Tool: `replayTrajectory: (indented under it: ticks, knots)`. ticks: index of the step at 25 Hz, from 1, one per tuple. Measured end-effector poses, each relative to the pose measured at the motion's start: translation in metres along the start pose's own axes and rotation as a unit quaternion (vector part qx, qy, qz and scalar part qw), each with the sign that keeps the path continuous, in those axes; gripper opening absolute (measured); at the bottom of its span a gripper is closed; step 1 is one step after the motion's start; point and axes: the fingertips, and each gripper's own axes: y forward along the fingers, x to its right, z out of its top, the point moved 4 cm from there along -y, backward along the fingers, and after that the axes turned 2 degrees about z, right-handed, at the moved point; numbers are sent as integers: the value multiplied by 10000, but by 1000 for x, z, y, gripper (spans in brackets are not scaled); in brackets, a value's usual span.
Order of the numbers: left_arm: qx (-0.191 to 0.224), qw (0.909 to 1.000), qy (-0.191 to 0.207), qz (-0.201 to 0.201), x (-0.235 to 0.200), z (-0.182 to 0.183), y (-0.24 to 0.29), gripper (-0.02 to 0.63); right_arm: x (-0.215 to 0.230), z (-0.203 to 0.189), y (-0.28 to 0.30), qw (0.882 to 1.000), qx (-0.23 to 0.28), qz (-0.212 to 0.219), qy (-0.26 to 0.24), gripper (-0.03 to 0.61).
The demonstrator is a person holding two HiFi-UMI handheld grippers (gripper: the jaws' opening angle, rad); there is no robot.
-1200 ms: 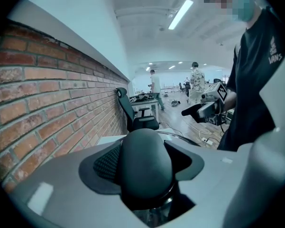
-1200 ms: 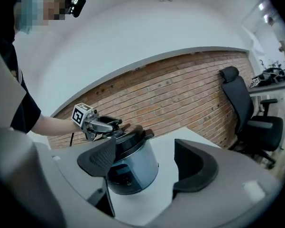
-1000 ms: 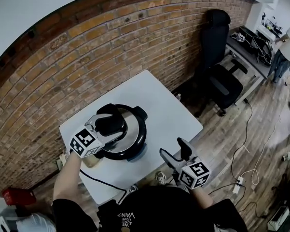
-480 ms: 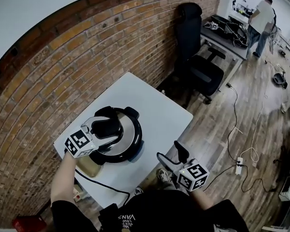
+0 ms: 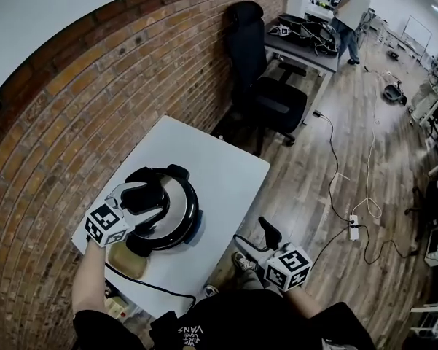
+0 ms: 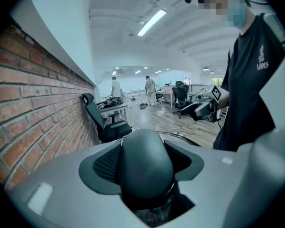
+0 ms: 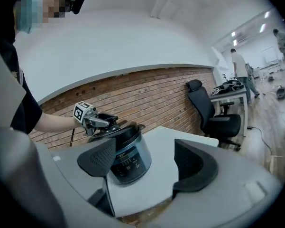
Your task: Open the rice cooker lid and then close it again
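Note:
A black and silver rice cooker [image 5: 176, 228] stands on the white table [image 5: 219, 173], with its lid down on the pot. My left gripper [image 5: 142, 204] reaches over the lid from the left and is shut on the black lid handle [image 5: 149, 194]. In the left gripper view that handle [image 6: 144, 167] fills the gap between the two pads [image 6: 104, 167]. My right gripper [image 5: 253, 233] hangs open just off the table's front edge, apart from the cooker. Nothing is between its pads [image 7: 102, 158]; the cooker [image 7: 128, 158] shows beyond them.
A brick wall runs behind the table. A black office chair [image 5: 266, 93] stands past the table's far end. The cooker's black cable [image 5: 153, 286] trails over the near edge, beside a tan object [image 5: 127, 261]. A power strip [image 5: 353, 227] and cords lie on the wood floor.
My left gripper has stayed clamped on the lid handle. My right gripper has drifted a little along the table's front edge. The head view has swung, so the scene sits further left.

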Motion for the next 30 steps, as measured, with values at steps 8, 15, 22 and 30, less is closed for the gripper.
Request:
replayTrajectory:
  ticks: [8,15,22,30]
  knots:
    - [120,9997,93,165,1,16,-4,279,5,3,-23,9995,163,-261,-37,377]
    - [521,9974,184,456,15,50,-30,279,-2,13,-22,9996,260,-18,-144,377]
    - [884,9914,193,947,30,62,-71,279,-19,17,4,9984,183,469,-244,377]
    - [1118,9752,-406,1865,48,49,-123,279,-37,19,28,9939,20,1060,-312,377]
